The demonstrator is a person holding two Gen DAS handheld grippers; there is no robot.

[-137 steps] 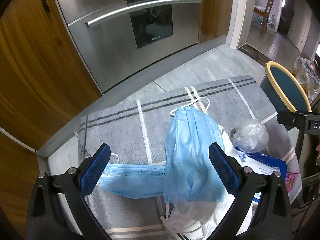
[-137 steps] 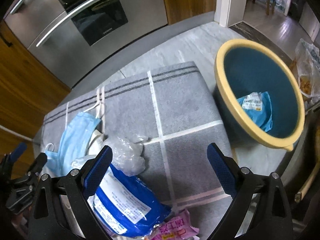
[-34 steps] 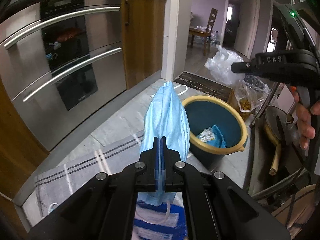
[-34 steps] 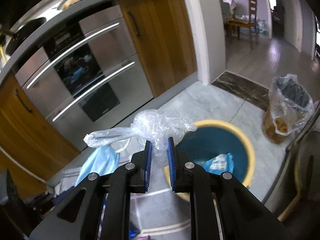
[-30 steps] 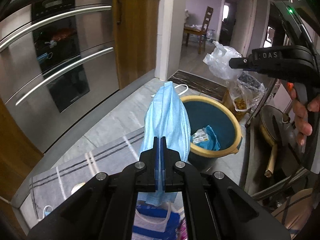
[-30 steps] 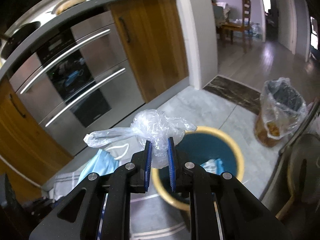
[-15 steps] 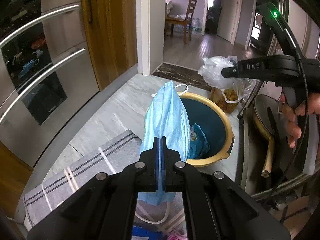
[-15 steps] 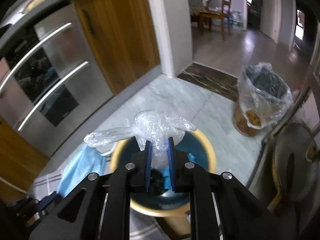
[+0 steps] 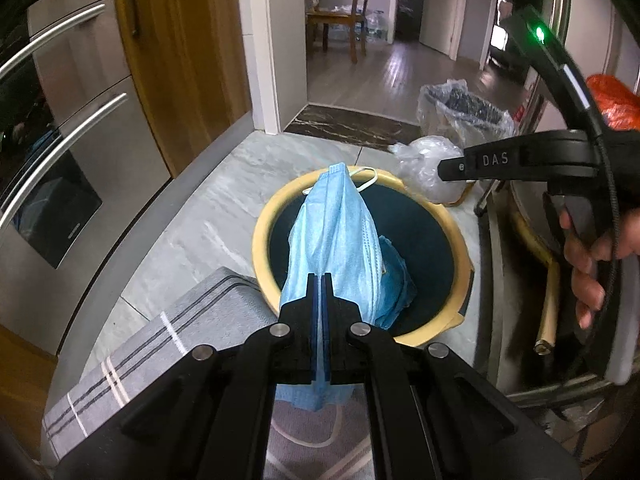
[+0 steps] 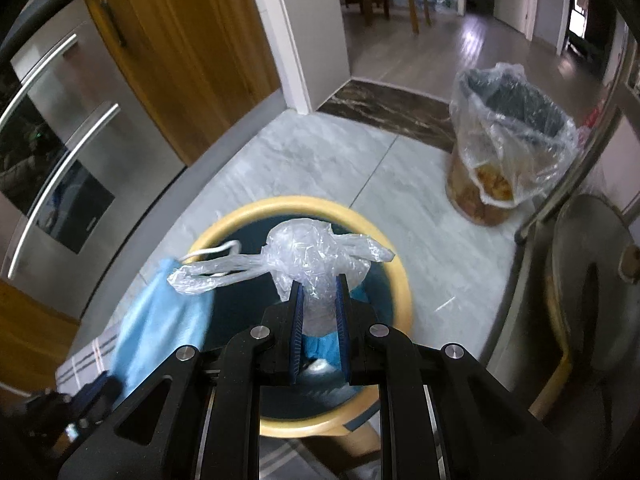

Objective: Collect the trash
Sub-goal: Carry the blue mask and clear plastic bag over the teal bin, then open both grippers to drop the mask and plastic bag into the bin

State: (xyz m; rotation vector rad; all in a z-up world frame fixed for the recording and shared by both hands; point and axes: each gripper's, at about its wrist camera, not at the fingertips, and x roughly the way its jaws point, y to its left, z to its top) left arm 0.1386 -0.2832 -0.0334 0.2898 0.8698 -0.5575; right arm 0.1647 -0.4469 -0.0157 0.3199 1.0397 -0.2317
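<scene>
Blue face mask pinched in the fully closed left gripper, hanging over the mouth of the yellow-rimmed bin. Right gripper clamped narrow on a crumpled clear plastic bag, also above the bin. Blue wrapper already lies inside. Grey striped mat touches the bin's near-left side. Lined waste basket stands well apart.

Bin floor mostly hidden behind mask and bag; mask motion-blurred in right view.
</scene>
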